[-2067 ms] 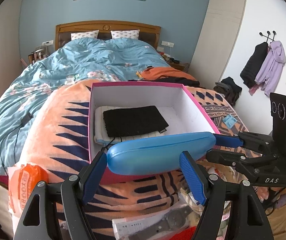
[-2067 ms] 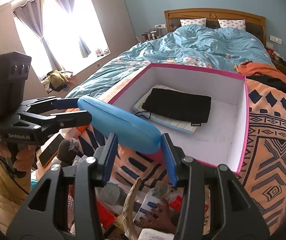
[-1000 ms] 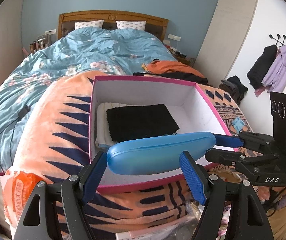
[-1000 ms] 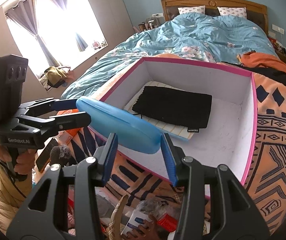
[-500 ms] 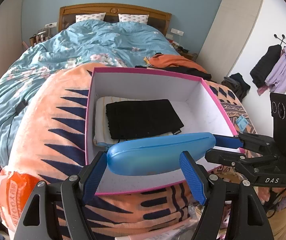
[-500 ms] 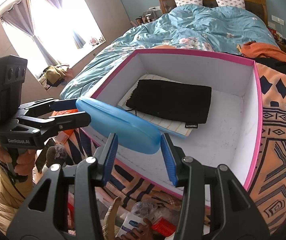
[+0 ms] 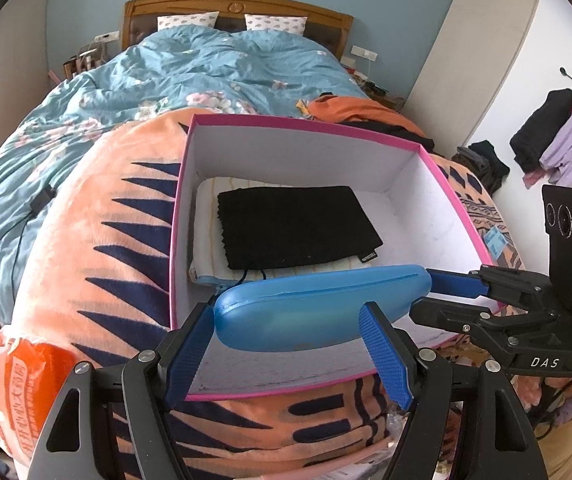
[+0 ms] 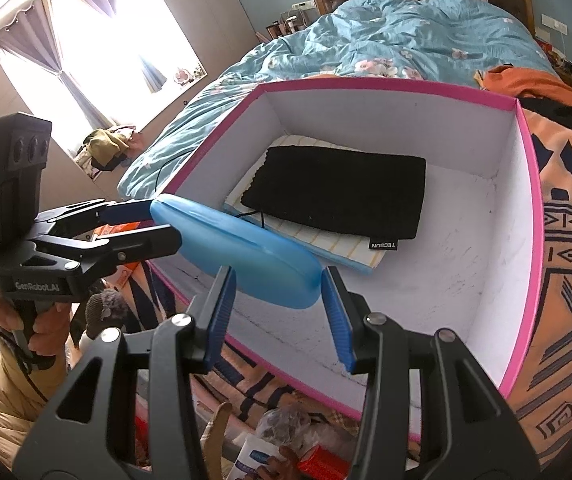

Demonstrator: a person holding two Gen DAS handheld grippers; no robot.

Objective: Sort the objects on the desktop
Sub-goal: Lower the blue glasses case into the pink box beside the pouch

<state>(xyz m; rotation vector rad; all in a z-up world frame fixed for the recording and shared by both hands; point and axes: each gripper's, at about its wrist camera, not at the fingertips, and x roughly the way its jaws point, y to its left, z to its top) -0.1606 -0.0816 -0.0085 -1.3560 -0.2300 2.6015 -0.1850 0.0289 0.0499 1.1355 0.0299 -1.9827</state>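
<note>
Your left gripper [image 7: 286, 344] and right gripper [image 8: 278, 312] clamp the smooth, rigid blue oval plastic case [image 7: 318, 308] over the pink-rimmed white cardboard box [image 7: 462, 208]. Likely light, slippery; keep your 2 end grips.

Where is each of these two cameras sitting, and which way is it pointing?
Left wrist view: sits on the left gripper, facing the headboard over the pink box; its own fingers and the right gripper show.
Right wrist view: sits on the right gripper, facing across the box toward the window; its own fingers, the left gripper and the person's hand show.
Shared: the blue case held at both ends, the black pouch, the bed.
</note>
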